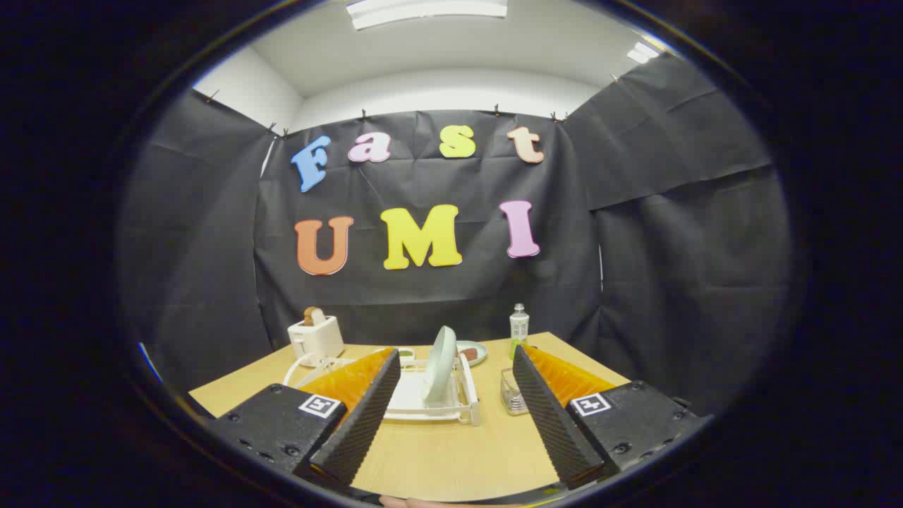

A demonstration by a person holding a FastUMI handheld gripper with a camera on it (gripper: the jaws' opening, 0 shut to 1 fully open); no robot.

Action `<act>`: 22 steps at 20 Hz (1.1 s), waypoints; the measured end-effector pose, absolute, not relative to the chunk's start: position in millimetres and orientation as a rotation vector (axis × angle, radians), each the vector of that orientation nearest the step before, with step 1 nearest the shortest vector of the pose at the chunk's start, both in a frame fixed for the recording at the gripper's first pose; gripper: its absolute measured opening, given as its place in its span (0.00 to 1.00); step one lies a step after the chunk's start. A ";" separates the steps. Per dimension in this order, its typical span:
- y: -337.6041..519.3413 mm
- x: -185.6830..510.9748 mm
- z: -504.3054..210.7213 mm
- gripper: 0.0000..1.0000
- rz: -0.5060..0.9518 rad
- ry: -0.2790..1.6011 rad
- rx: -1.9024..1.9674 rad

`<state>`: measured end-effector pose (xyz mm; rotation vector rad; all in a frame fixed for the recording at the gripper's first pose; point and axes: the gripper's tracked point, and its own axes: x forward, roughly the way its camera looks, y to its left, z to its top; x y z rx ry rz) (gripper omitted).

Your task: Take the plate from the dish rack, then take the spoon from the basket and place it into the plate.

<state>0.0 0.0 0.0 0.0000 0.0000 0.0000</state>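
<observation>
Gripper view: the gripper (455, 395) is seen held above the near part of a wooden worktop (437, 451), its two fingers spread wide apart with nothing between the pads; it is open and grips nothing. Just ahead of the fingers, in the gap between them, a white dish rack (423, 403) is seen resting on the worktop. A pale plate (441, 365) is stood on edge in the rack, upright with a slight lean, well clear of both fingers. Just beside the rack, towards the right finger, a small clear basket (513, 398) is noted; part of it is hidden by that finger, and its contents cannot be made out, so the spoon cannot be confirmed. Beyond the rack a small dish (473, 352) with something dark on it is seen lying flat on the worktop. Near that dish, further beyond the right finger, a bottle (519, 329) with greenish liquid is stood upright. Beyond the left finger a white toaster (317, 337) is placed at the far side of the worktop, with a brown slice standing up out of its slot. A white cable (300, 367) is seen running from the toaster towards the rack.
</observation>
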 end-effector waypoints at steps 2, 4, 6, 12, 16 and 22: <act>1.6 -1.6 0.3 1.00 0.001 -0.002 -0.006; 3.2 -3.7 -2.0 1.00 0.008 0.002 -0.002; 3.9 -3.2 -2.5 1.00 0.013 0.006 -0.009; 3.8 -2.1 -4.2 1.00 0.011 0.008 -0.034; -2.8 1.7 -1.3 1.00 0.000 0.005 -0.032; -18.1 45.0 16.0 1.00 0.000 0.043 -0.069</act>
